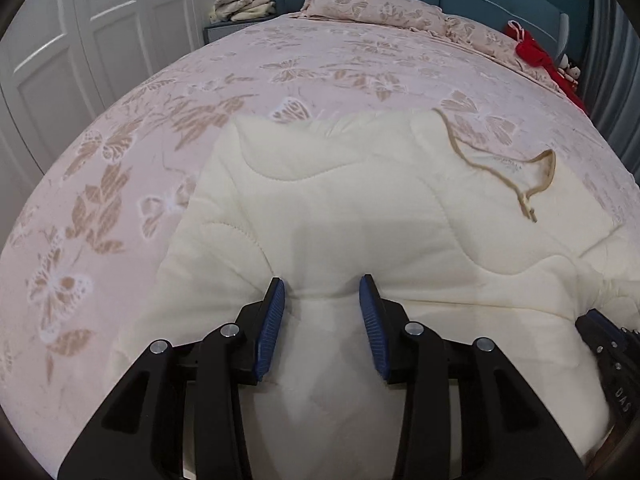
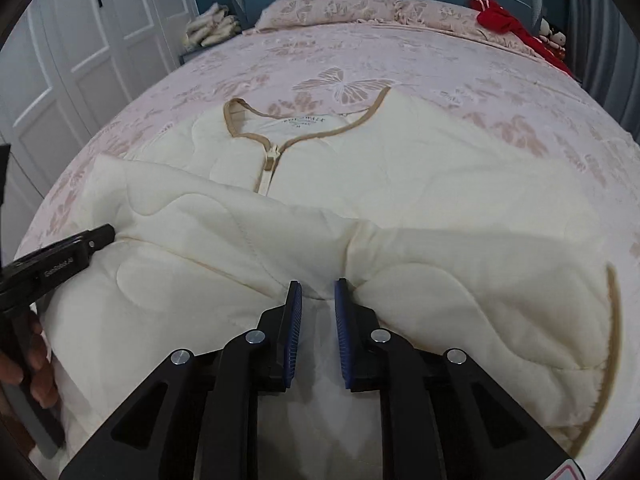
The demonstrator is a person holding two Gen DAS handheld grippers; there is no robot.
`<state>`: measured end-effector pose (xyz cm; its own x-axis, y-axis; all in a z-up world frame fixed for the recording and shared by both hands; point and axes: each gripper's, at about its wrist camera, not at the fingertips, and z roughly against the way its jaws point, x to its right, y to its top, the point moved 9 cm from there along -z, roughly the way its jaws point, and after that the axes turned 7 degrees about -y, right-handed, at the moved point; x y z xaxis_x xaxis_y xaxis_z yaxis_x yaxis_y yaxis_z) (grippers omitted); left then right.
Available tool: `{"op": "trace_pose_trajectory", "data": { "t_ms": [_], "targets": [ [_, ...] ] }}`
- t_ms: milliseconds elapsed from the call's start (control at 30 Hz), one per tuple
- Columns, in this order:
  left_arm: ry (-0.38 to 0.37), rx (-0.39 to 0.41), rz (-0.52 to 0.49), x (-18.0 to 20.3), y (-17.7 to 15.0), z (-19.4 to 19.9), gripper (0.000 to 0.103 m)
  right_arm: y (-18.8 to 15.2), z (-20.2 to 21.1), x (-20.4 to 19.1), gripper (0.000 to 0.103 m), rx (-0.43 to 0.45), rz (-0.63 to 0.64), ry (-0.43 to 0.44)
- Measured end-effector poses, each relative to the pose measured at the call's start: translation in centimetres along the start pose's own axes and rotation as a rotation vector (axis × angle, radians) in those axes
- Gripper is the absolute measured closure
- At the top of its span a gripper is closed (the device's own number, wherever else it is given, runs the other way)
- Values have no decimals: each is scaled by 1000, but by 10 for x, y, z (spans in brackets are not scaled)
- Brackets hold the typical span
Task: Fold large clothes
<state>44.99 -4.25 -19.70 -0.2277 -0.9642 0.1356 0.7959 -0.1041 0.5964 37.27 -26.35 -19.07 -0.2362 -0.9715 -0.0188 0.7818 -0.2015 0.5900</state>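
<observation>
A cream quilted jacket [image 2: 400, 184] with tan trim and a front zip lies on the bed, collar [image 2: 296, 120] toward the pillows; its near part is folded up over itself. It also shows in the left wrist view [image 1: 360, 200]. My left gripper [image 1: 322, 286] has its blue pads apart with a bunch of the jacket's fabric between them. My right gripper [image 2: 318, 286] has its pads a narrow gap apart with a fold of the jacket between them. The left gripper [image 2: 60, 256] also shows at the left of the right wrist view.
The bed [image 1: 120, 160] has a pink butterfly-print cover and pillows [image 2: 328, 6] at the head. A red garment [image 2: 504, 18] lies at the far right. A pile of folded cream clothes [image 1: 244, 2] sits on a bedside stand. White wardrobe doors [image 2: 80, 48] stand at the left.
</observation>
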Motion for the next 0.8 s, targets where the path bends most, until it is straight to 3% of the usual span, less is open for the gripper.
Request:
{"op": "trace_pose_trajectory", "data": {
  "t_ms": [100,400,800],
  "targets": [
    [-5,25,-5,-1,-5,-2,64,-4,-3,2,91,14,-26,20],
    [40,73,-40,3,-9,-4,64,-5,-10,-4,91,63,0,-26],
    [84,93,-67,4,-9,-6,64,-7,-11,-4,91,88,2,-40]
  ]
}}
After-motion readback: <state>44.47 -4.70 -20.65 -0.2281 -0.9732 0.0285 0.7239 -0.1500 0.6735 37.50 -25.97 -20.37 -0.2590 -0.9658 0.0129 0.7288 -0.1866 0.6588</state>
